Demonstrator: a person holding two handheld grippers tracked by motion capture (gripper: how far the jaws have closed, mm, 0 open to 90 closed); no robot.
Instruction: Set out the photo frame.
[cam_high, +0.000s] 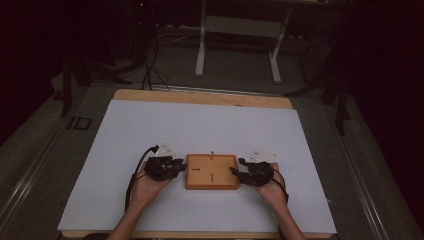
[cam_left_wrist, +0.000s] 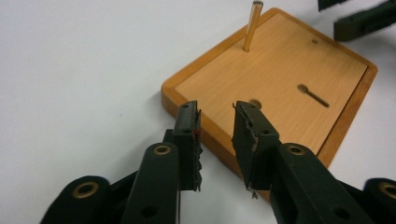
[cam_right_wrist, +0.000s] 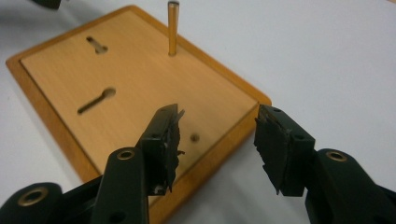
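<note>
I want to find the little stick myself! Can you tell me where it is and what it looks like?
Start at the big white sheet covering the table. Near its front edge, between the two hands, lies a flat wooden board. The stick is the thin metal pin standing upright by the board's far edge; everything else on the board is just holes and slots.

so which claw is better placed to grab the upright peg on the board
Neither clearly, probably right. The peg stands at the wooden board's far edge, midway between both; the right claw gapes wider than the left claw.
</note>
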